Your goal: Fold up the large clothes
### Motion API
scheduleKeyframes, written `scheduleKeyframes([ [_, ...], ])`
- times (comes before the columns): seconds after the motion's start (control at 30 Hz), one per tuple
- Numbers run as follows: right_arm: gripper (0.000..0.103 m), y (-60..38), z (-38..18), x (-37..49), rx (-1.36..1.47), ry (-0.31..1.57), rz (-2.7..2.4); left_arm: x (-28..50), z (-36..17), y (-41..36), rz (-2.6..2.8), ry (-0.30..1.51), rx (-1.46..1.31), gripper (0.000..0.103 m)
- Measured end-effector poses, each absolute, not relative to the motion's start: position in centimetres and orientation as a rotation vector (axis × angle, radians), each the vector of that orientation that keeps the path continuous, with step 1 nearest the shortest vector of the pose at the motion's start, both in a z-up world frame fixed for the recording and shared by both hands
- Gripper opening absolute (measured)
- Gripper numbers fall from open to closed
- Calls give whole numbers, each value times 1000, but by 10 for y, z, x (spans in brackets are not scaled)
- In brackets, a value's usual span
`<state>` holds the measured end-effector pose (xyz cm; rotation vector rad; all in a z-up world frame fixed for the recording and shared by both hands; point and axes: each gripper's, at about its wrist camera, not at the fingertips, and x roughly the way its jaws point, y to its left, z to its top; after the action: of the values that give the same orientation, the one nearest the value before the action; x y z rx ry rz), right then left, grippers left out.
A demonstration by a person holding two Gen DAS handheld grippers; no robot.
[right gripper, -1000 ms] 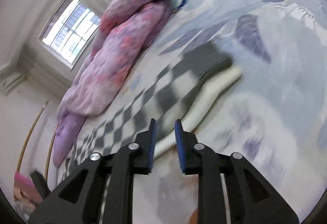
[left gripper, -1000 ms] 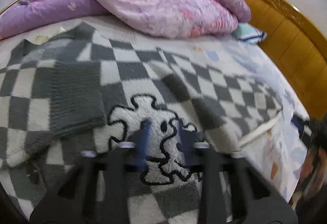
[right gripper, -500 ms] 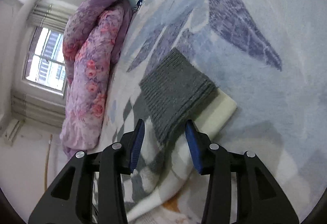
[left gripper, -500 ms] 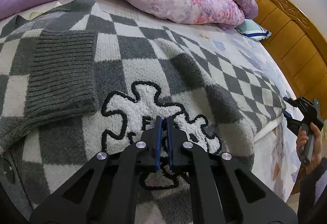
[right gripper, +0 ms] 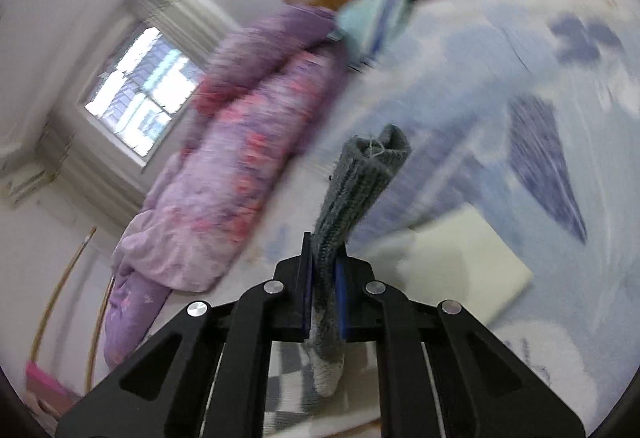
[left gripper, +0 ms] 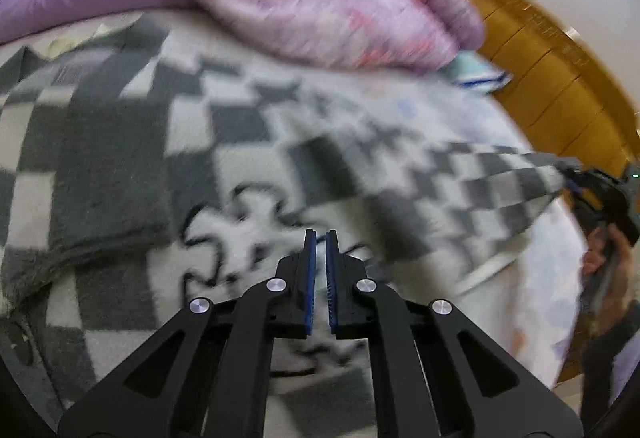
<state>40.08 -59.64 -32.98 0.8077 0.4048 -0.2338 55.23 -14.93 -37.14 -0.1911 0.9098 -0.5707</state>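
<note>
A grey-and-white checked sweater with a black-outlined puzzle motif lies spread on the bed. One sleeve is folded across its chest, its grey ribbed end lying flat. My left gripper is shut, its tips down at the motif. My right gripper has its jaws closing, the pads pressing on the other sleeve's grey ribbed cuff, which sticks up past the fingertips. In the left wrist view that sleeve stretches taut off the bed to the right gripper, with a hand under it.
A pink and purple duvet is heaped along the far side of the bed. A wooden headboard and a striped pillow are at the right. A cream panel lies on the blue-patterned sheet. A window is behind.
My right gripper closed on the ribbed cuff that lay flat on the sheet and lifted it, pulling the sleeve up. My left gripper went from open to shut over the motif.
</note>
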Motion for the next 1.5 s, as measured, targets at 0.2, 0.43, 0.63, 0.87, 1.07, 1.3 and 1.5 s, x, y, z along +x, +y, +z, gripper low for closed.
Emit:
scheduleKeyframes([
  [0.2,8,-561,-254,410,720,296,-102,580,-381,-189,-589,999,-166,4],
  [0.43,8,-496,-182,423,599,274,67,594,-412,-193,-600,1096,-214,4],
  [0.63,8,-406,-149,439,500,286,184,563,-361,-133,-684,988,-320,6],
  [0.87,8,-247,-150,490,379,404,313,549,-326,19,-423,940,-270,6],
  [1.07,8,-105,-205,526,277,583,407,535,-326,132,-268,938,-355,6],
  [1.3,9,6,-309,547,219,826,414,528,-333,186,-216,939,-382,7],
  [1.5,12,26,-372,549,273,961,412,530,-343,214,-179,934,-424,20],
])
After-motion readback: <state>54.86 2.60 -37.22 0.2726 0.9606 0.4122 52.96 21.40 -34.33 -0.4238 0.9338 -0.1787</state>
